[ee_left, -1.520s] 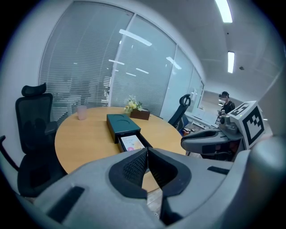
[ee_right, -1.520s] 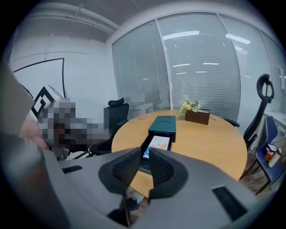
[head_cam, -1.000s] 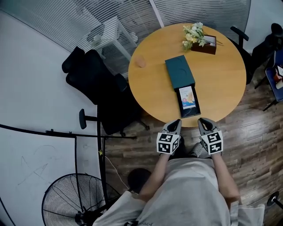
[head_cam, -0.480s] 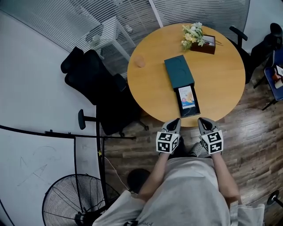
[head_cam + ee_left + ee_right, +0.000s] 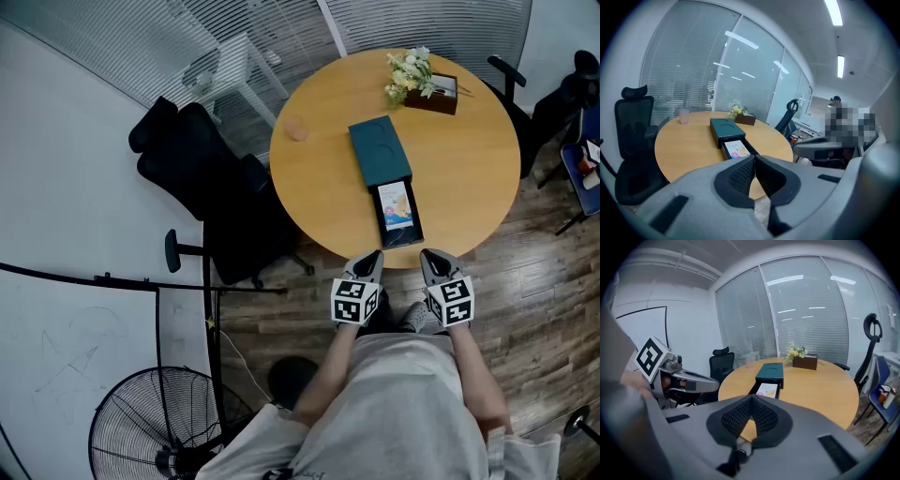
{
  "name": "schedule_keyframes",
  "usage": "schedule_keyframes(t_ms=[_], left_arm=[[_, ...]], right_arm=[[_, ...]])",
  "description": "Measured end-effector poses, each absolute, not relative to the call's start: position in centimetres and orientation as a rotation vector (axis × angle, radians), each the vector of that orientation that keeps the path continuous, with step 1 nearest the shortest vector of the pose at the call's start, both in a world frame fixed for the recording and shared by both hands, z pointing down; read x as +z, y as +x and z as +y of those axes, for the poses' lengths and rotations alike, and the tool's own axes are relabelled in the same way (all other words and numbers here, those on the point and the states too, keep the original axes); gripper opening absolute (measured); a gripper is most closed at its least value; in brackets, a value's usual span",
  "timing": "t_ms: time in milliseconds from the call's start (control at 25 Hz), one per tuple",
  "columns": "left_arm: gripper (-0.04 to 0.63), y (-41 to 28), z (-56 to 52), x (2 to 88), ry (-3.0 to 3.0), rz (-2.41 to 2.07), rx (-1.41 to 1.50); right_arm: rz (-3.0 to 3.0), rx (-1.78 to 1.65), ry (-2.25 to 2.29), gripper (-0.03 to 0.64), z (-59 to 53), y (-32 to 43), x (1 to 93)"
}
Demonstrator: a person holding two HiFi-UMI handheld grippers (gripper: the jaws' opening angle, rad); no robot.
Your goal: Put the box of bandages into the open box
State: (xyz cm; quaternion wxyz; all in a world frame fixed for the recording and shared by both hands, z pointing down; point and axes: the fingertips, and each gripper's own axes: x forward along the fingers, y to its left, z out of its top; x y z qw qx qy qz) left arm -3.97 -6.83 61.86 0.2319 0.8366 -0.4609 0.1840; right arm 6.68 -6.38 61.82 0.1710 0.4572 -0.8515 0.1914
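Observation:
A dark teal box [image 5: 380, 152] lies on the round wooden table [image 5: 319, 187]. Its drawer is pulled out toward me, and the colourful box of bandages [image 5: 397, 206] lies in it. The bandage box [image 5: 736, 149] also shows in the left gripper view, and in the right gripper view the same bandage box [image 5: 766, 390] sits in front of the teal box [image 5: 769, 371]. My left gripper [image 5: 372, 257] and right gripper [image 5: 429, 256] hover side by side just off the table's near edge. Both are shut and hold nothing. Left gripper [image 5: 754, 158] and right gripper [image 5: 751, 398] have their pads pressed together.
A brown holder [image 5: 436, 94] with white flowers [image 5: 410, 75] stands at the table's far side, and a pink cup [image 5: 297, 130] at its left. A black office chair [image 5: 202, 178] stands left of the table, a fan [image 5: 155, 427] on the floor, more chairs [image 5: 581, 169] at the right.

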Motion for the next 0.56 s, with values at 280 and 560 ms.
schedule_keyframes(t_ms=[280, 560], left_arm=[[0.01, -3.46, -6.46, 61.85, 2.3, -1.263, 0.509], [0.009, -2.93, -6.02, 61.86, 2.299, -1.273, 0.504]], right_arm=[[-2.428, 0.536, 1.285, -0.003, -5.99, 6.71, 61.79], [-2.438, 0.517, 1.277, -0.003, -5.38, 7.21, 61.91]])
